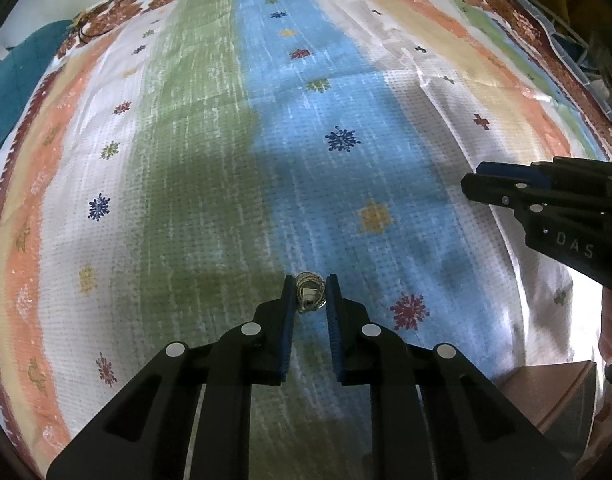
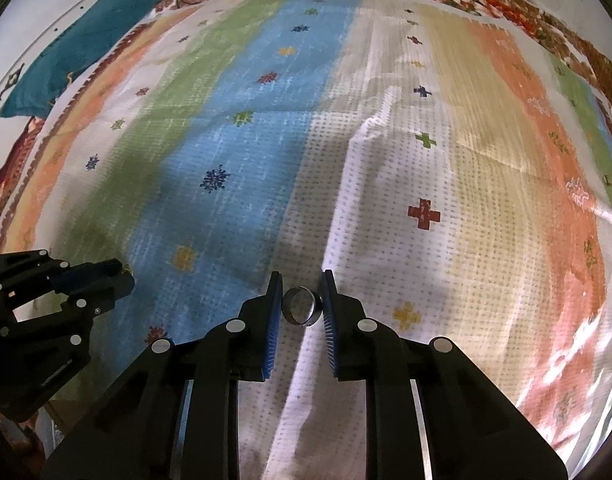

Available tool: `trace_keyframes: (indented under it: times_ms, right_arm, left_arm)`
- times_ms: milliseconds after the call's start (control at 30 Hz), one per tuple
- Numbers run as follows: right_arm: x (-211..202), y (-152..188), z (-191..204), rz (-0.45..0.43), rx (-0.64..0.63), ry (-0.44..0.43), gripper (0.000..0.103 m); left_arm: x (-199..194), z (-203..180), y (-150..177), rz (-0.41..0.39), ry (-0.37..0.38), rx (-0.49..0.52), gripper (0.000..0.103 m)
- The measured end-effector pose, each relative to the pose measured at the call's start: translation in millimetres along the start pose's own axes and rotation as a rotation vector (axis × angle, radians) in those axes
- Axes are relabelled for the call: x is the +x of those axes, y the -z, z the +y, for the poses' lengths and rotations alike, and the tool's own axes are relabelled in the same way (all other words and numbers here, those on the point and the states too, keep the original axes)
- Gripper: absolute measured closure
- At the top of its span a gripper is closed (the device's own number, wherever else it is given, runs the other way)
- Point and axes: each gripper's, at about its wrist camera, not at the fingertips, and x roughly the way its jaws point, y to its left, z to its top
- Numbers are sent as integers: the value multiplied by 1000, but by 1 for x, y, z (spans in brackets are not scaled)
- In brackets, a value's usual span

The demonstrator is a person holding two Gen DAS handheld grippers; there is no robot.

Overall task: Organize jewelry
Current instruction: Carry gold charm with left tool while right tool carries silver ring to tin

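The left gripper [image 1: 311, 294] is clenched on a gold ring [image 1: 310, 292]. The ring looks like thin gold wire wound round and round, with a small pale square piece on it. It sits right at the tips, with a blue pad touching it on each side. Under it is a big cloth [image 1: 210, 128] with wide stripes of green, blue, white, tan and orange. Little flower and cross shapes are printed all over the cloth. The gold ring is over the spot where the green stripe meets the blue one. Whether it touches the cloth or is just above it is hard to tell. The right gripper [image 2: 302, 306] is clenched on a silver ring [image 2: 301, 306]. This ring is a plain, smooth, shiny band, and you can look right through its hole. Its blue pads press on the two sides of the band. It is over the white stripe, next to a long fold in the cloth. Each gripper can be seen from the other one's view, off to the side and a little apart. Both point down at the cloth. A red and brown flower border runs round the far edge of the cloth. A teal pillow [image 2: 86, 36] lies past the far left corner. A brown box [image 1: 554, 396] shows at the near right edge in the left view.
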Motion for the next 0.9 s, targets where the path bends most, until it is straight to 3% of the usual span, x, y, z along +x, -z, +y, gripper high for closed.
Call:
trace_keyframes:
  times_ms: [900]
  right_arm:
    - [-60,20,9,-81,10,-18,83]
  left_arm:
    - [-66,-10,7,-105,-10,-8,89]
